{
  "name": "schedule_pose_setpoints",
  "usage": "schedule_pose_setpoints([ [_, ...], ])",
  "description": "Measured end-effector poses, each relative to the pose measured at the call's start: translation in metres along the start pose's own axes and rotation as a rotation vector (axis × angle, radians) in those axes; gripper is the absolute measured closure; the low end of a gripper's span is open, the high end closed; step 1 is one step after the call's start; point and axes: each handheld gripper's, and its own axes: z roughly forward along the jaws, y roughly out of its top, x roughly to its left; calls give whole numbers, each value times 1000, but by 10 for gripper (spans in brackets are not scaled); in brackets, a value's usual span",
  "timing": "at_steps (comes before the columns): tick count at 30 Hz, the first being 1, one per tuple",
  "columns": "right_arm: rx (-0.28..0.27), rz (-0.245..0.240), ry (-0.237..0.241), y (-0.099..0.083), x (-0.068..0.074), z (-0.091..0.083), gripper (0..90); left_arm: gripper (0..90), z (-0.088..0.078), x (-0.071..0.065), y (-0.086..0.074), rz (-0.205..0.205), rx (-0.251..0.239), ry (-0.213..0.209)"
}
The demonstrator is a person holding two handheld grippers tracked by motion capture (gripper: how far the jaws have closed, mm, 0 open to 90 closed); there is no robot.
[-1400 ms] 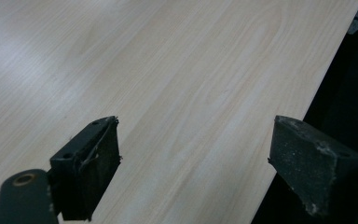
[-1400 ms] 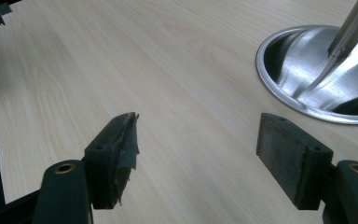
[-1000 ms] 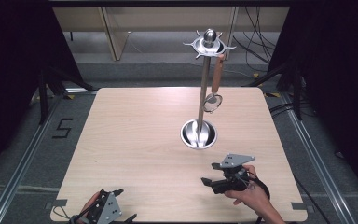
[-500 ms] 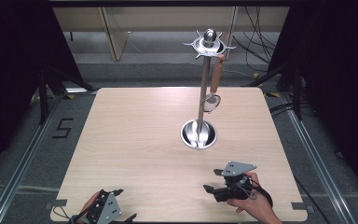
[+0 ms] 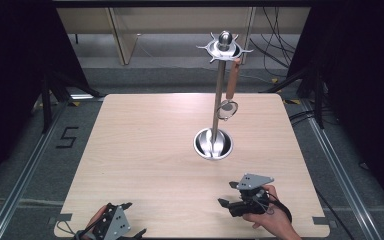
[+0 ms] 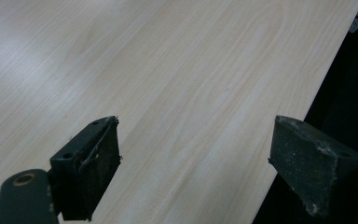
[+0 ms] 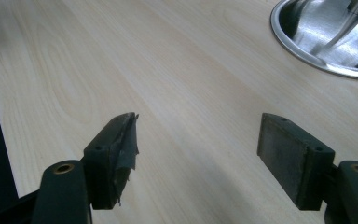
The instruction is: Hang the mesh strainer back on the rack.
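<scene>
High view: strainer [image 5: 228, 108] hanging on stand [image 5: 220, 90]; right claw [image 7: 196, 140] spread near base; left claw [image 6: 193, 158] spread

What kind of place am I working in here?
Likely a lab recording rig, not a kitchen: a lone wooden table ringed by black curtains, loose cables on grey floor, and a metal utensil stand.

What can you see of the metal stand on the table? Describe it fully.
The stand looks like polished steel: a thin upright pole rising from a round, dish-like base on the wooden table, past its middle. A ball tops a ring of small hooks. A spoon-like utensil with a brown handle hangs from one hook, bowl downward. Neither tool touches it.
</scene>
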Motion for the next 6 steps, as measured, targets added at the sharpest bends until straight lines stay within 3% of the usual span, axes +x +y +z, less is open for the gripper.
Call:
schedule_pose_setpoints([
  [5,-12,-9,-4,0,-1,0,296,153,0,0,0,-6,-7,-3],
  [6,-15,-9,-10,0,-1,0,296,153,0,-1,0,-22,0,-7],
])
